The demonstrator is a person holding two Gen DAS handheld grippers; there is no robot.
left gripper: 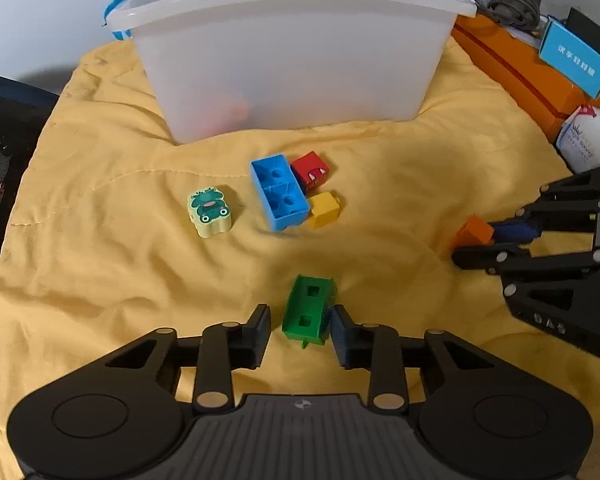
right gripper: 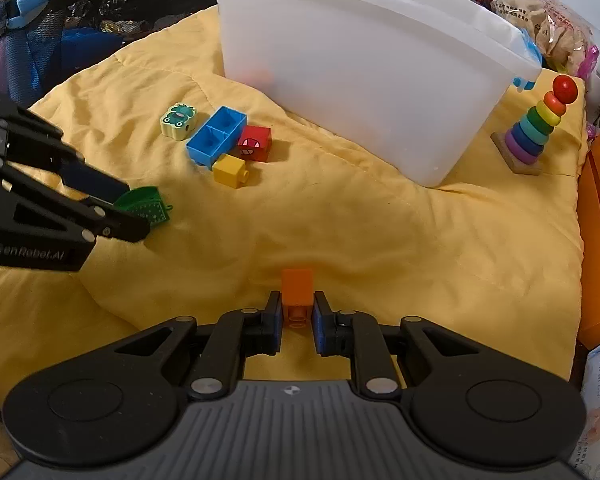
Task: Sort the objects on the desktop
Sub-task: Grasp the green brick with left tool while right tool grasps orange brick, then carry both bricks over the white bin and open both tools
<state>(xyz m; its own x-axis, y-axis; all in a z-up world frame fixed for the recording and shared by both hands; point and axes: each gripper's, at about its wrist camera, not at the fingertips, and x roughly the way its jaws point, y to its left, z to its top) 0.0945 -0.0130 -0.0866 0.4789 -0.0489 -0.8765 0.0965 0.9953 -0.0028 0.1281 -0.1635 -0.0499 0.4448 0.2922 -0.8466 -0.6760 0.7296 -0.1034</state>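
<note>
The yellow quilted cloth (left gripper: 120, 280) fills both views. The large translucent white plastic bin (left gripper: 292, 52) stands at upper centre. In the left wrist view, the left gripper (left gripper: 300, 330) is partly apart around the green plastic block (left gripper: 308, 308); its right pad looks to touch the block, the left pad stands clear. In the right wrist view, the right gripper (right gripper: 297, 316) is clamped on the small orange plastic block (right gripper: 297, 286), lower centre.

Home play corner — yellow quilt (right gripper: 380, 232), toy blocks (right gripper: 242, 142), ring stacker (right gripper: 534, 132), storage bin (right gripper: 360, 80), snack bags (right gripper: 540, 16)
</note>
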